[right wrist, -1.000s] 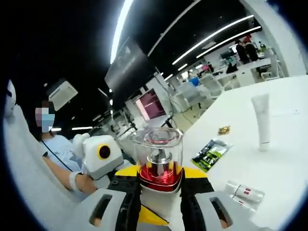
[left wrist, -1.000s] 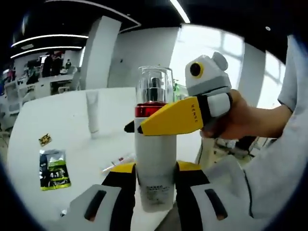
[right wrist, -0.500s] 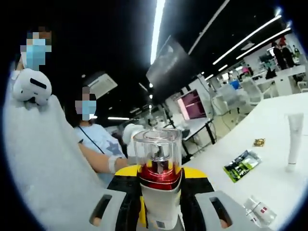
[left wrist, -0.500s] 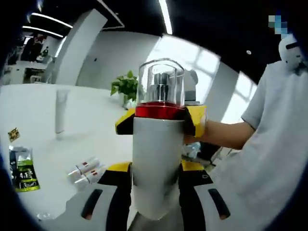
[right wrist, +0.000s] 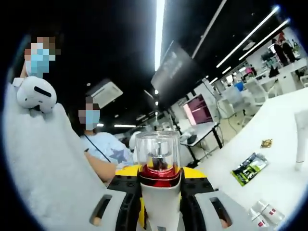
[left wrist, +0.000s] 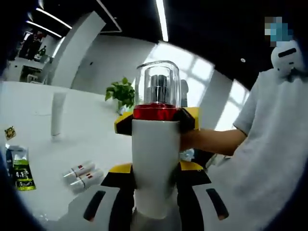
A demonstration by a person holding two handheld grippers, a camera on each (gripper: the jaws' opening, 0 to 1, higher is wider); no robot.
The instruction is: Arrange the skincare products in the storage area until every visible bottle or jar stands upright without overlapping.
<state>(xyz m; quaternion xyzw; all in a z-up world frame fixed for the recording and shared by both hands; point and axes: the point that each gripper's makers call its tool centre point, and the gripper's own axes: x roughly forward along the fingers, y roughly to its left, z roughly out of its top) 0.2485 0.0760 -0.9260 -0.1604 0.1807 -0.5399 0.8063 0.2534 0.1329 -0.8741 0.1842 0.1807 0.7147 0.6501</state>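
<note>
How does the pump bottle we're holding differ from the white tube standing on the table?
The pump bottle is held off the table between both claws; the white tube stands alone on the table. The bottle has a red collar and clear cap; the tube is plain white. The bottle looks thicker. Both are upright and white-bodied.

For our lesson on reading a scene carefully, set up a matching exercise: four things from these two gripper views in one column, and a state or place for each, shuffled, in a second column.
Column one:
1. pump bottle
2. white tube
3. two small vials
4. green sachet

Column two:
A. lying side by side on the table
B. held off the table by both grippers
C. standing upright on the table
D. lying flat beside a small gold packet

Pairs: 1-B, 2-C, 3-A, 4-D
</note>
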